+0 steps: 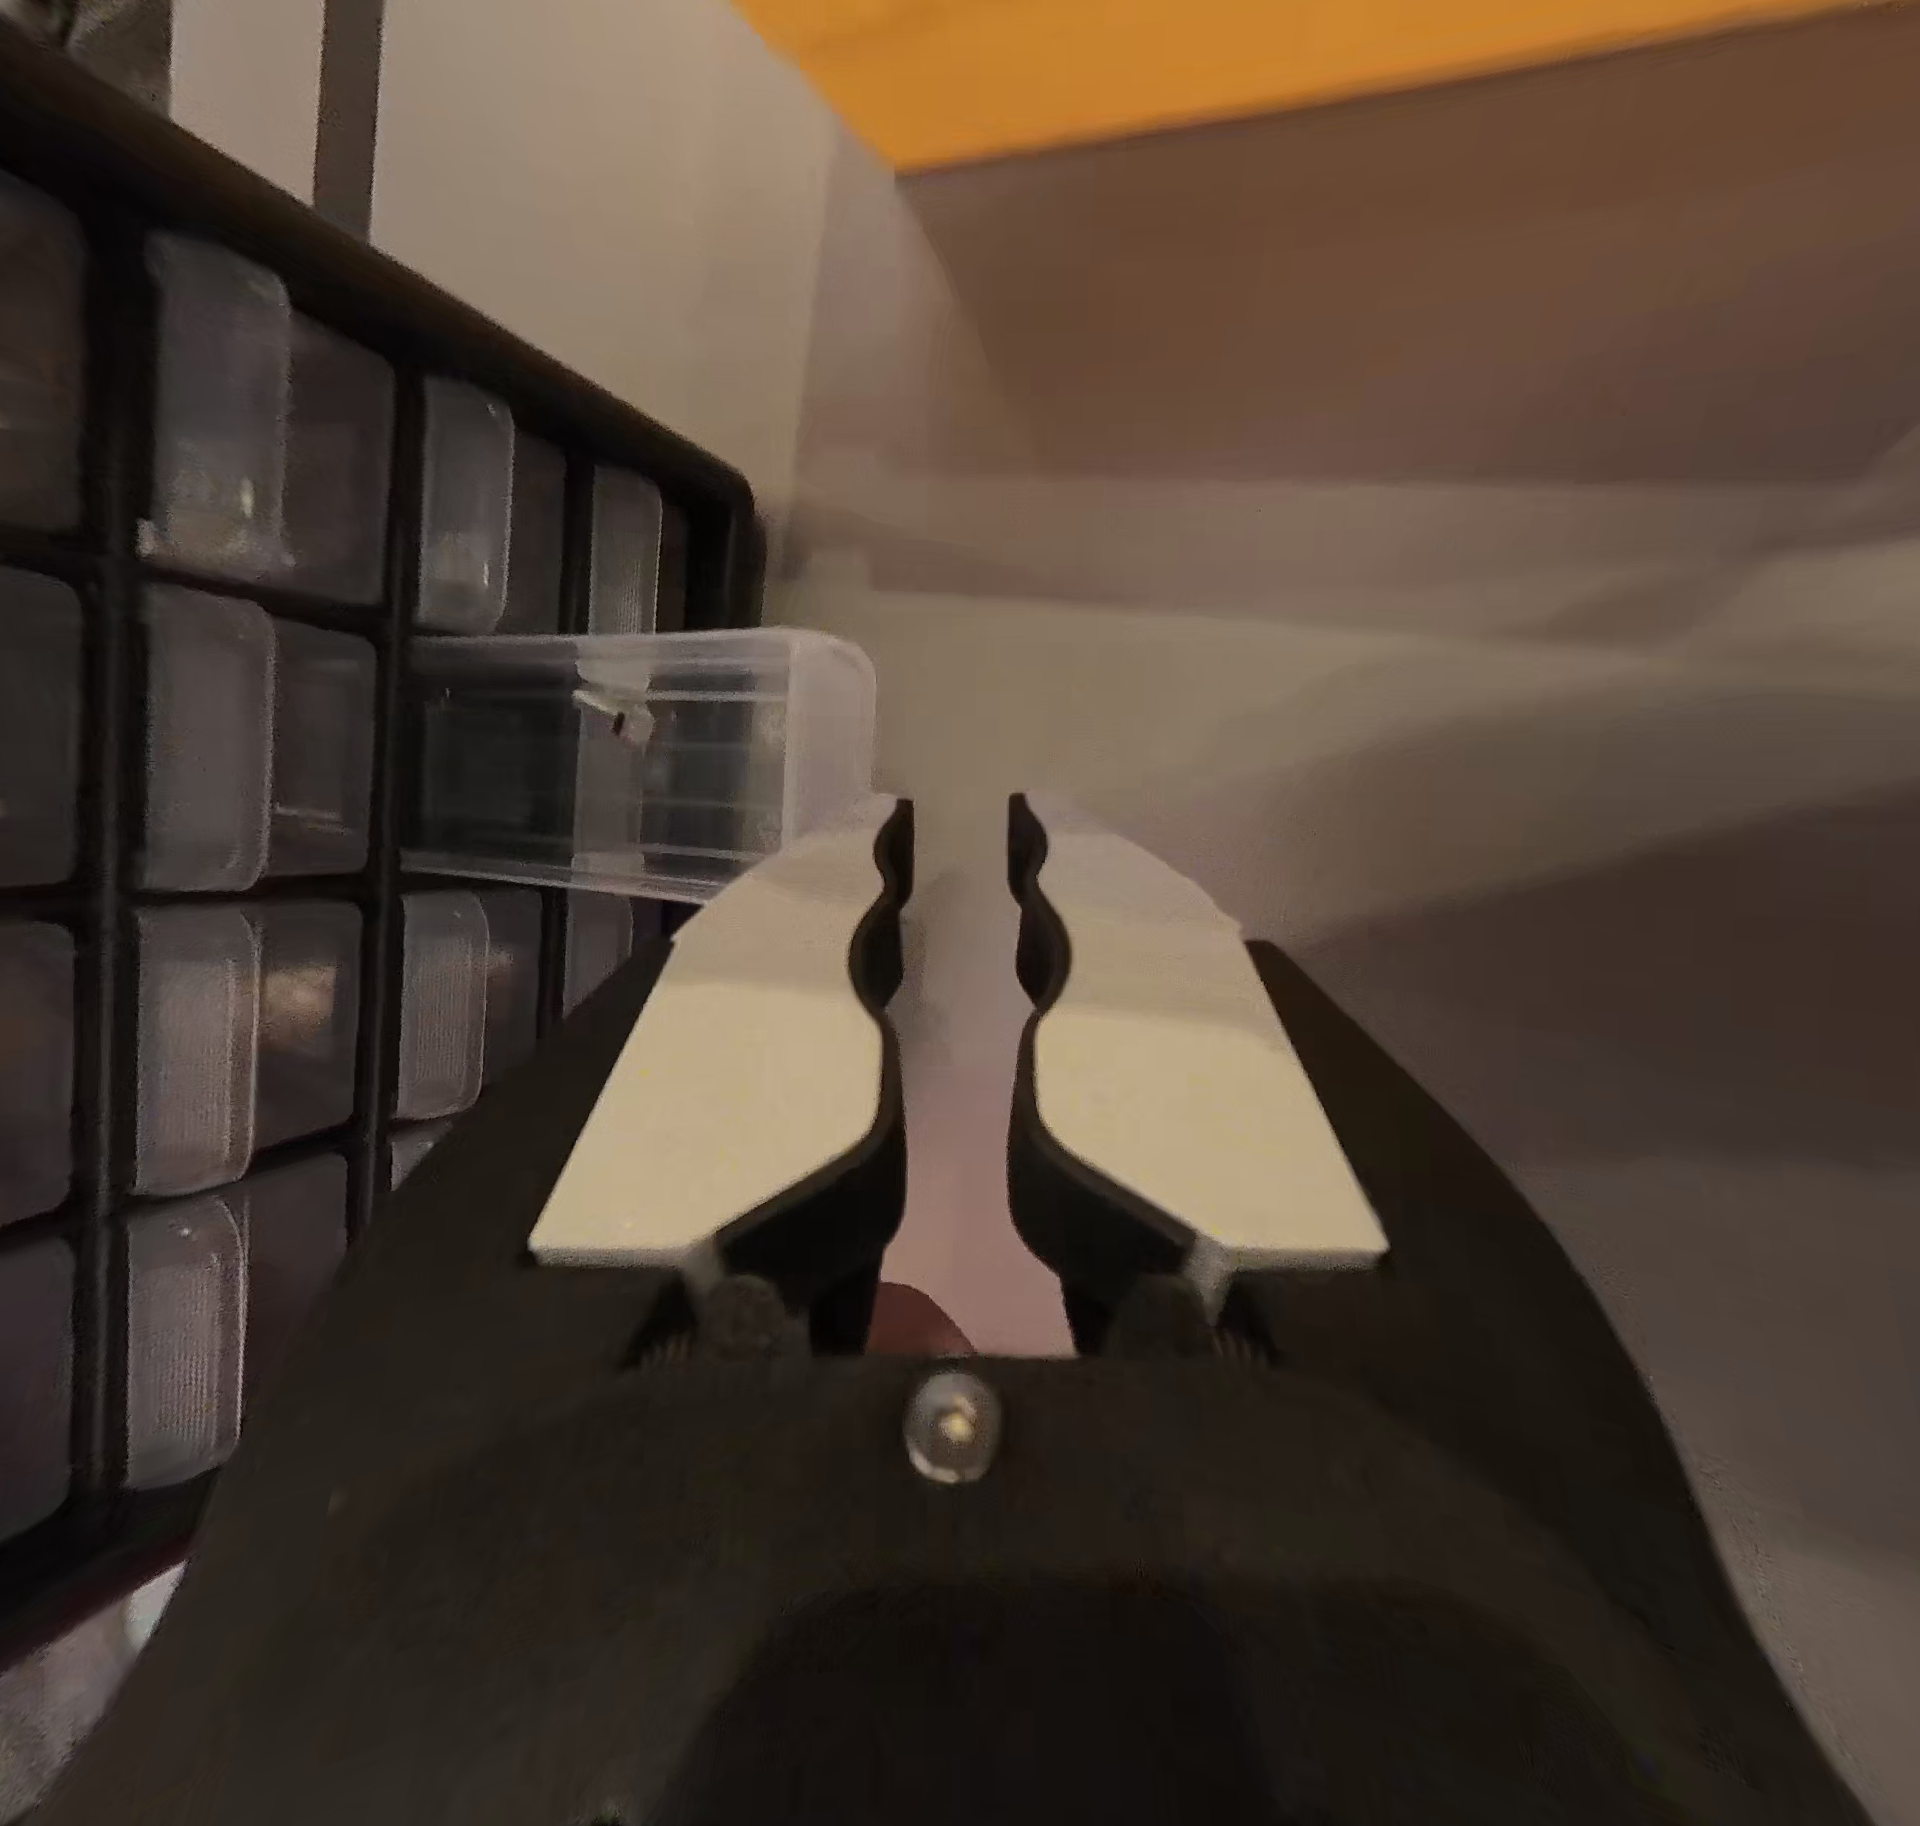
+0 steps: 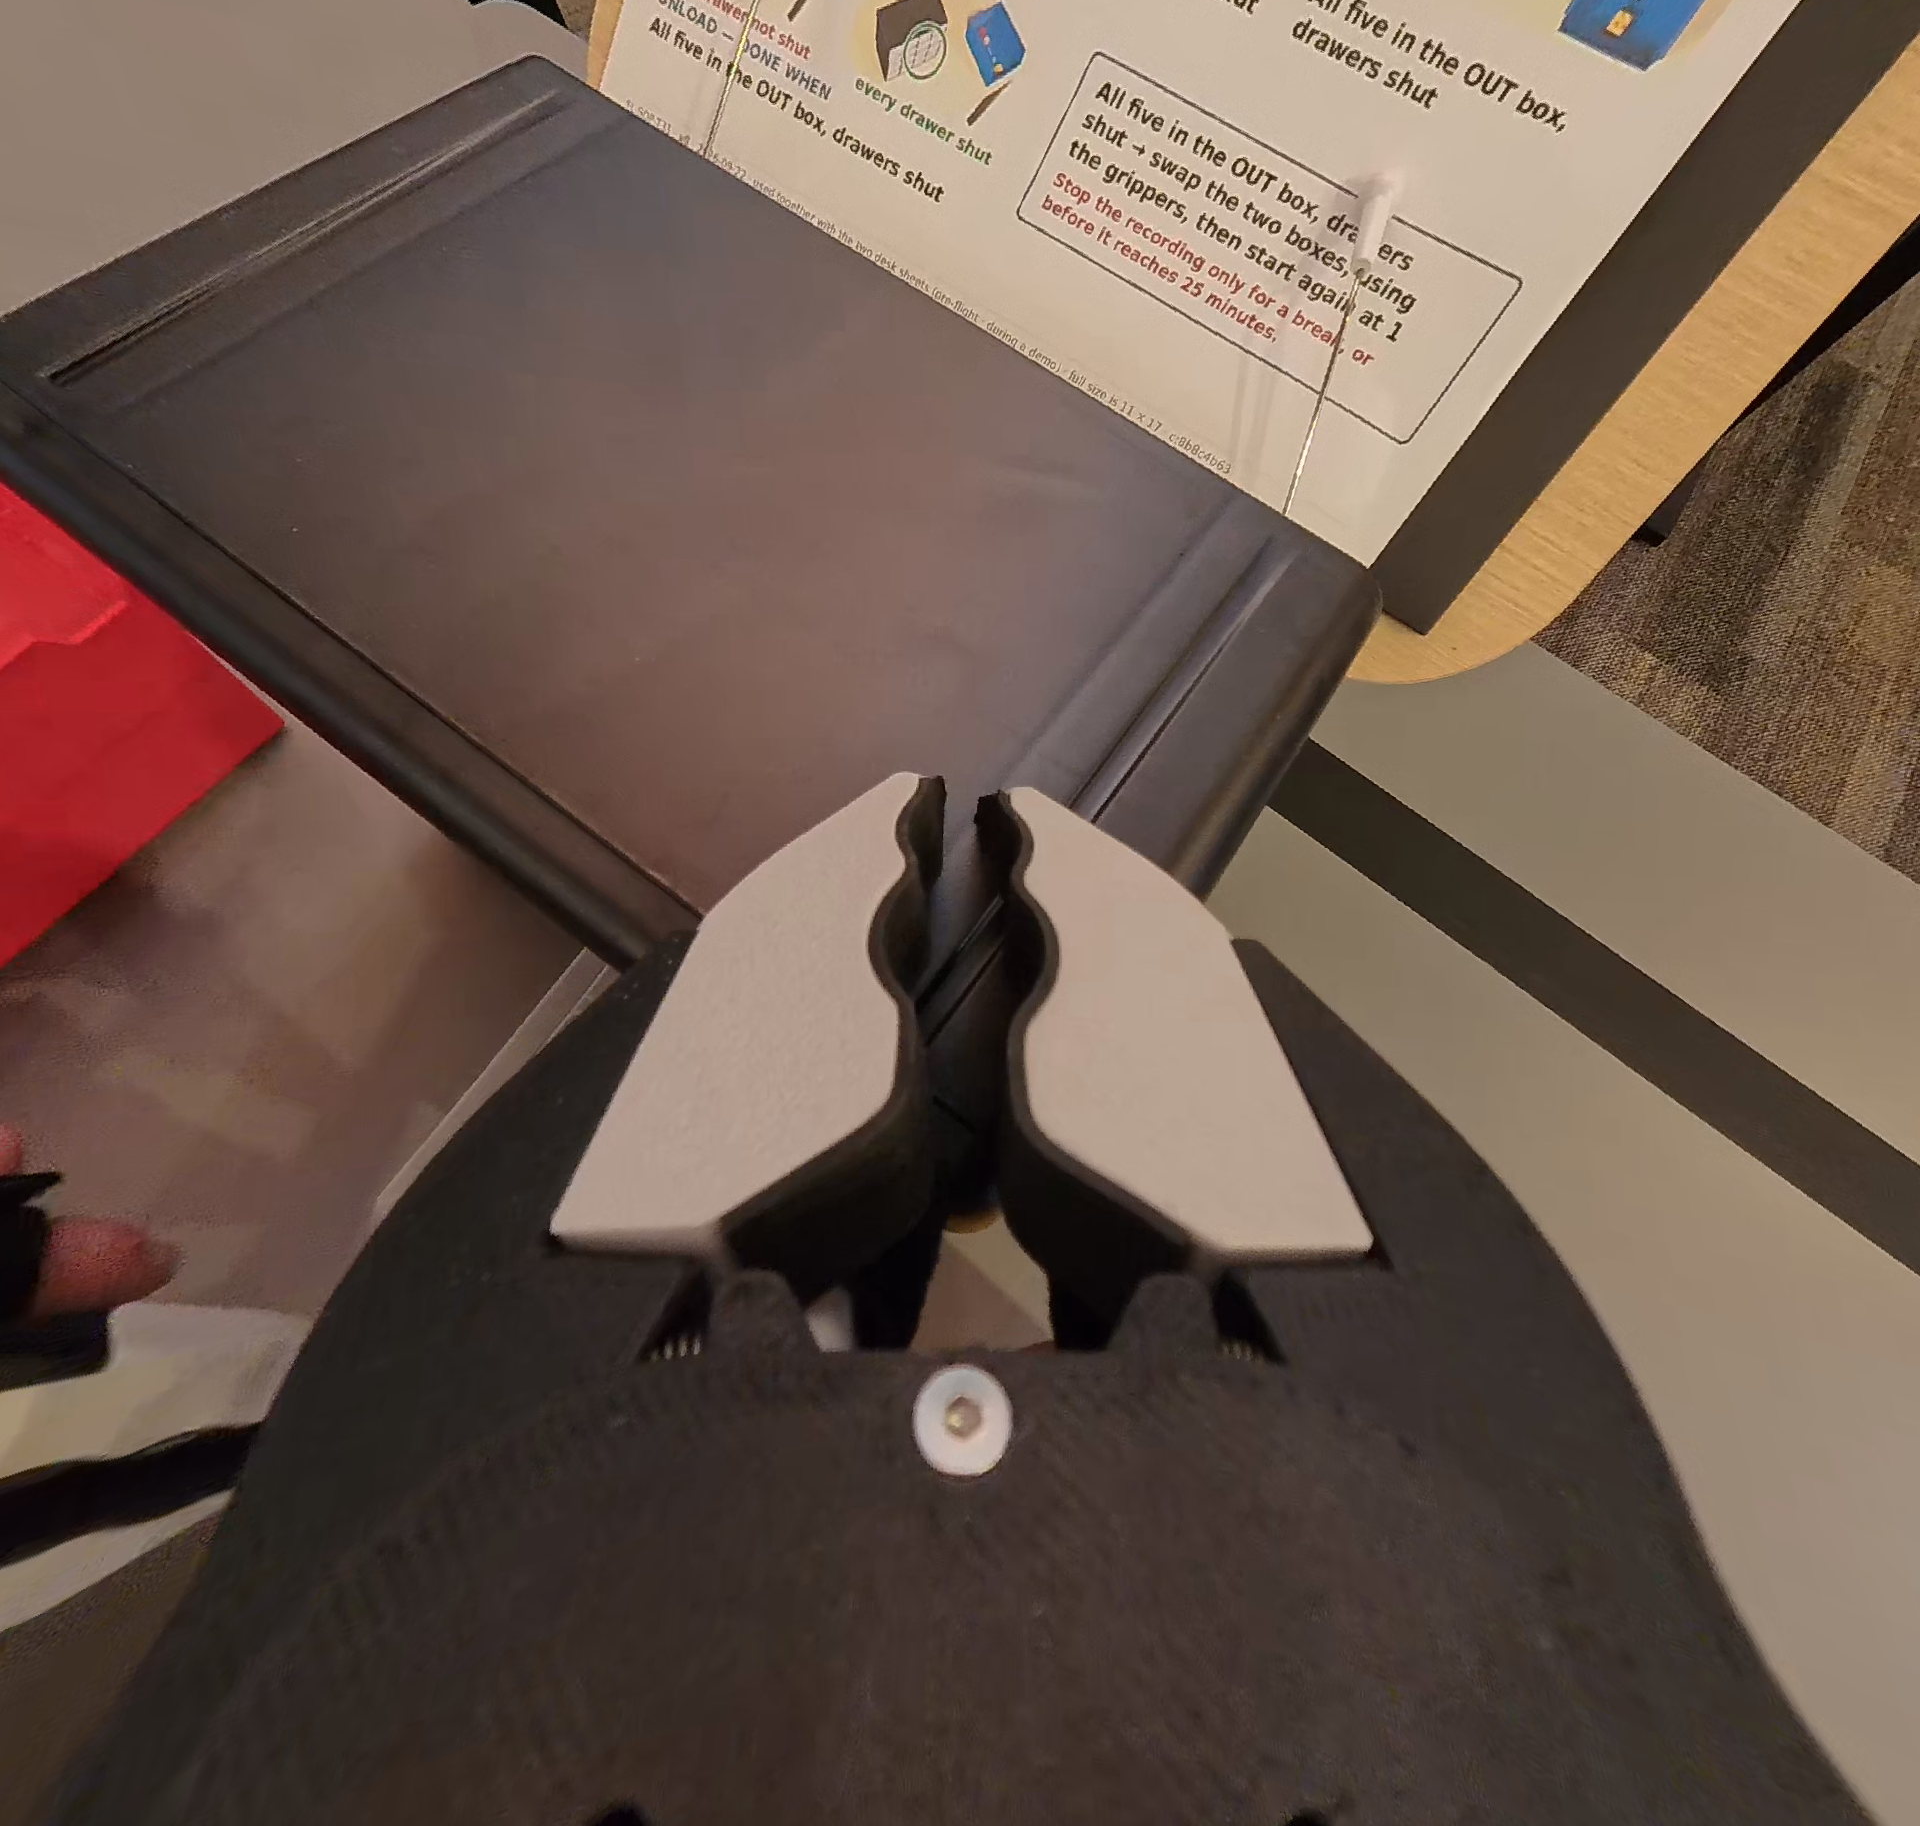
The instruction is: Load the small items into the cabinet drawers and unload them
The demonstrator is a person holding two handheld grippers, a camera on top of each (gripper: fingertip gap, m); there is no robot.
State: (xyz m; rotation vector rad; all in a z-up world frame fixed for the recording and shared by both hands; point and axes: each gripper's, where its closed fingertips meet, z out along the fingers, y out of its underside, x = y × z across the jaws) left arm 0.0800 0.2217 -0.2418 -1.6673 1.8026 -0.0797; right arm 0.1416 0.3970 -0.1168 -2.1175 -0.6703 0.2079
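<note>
In the left wrist view the black cabinet point(image 1: 260, 581) of small clear drawers fills the left side. One clear drawer point(image 1: 644, 758) in the right column is pulled out, with a small pale item point(image 1: 618, 711) showing inside it. My left gripper point(image 1: 961, 810) is just right of the drawer's front end, jaws a narrow gap apart and empty. In the right wrist view my right gripper point(image 2: 961, 794) is shut and empty, with its tips over the front right edge of the cabinet's dark top point(image 2: 623, 446).
A red box point(image 2: 94, 696) stands left of the cabinet. A printed instruction sheet point(image 2: 1143, 114) on a wooden board leans behind it. A hand point(image 2: 94, 1257) shows at the left edge. The grey table point(image 2: 1558, 945) extends to the right. An orange surface point(image 1: 1247, 10) lies beyond. Across from one pair of fingers to the other is roughly 20 cm.
</note>
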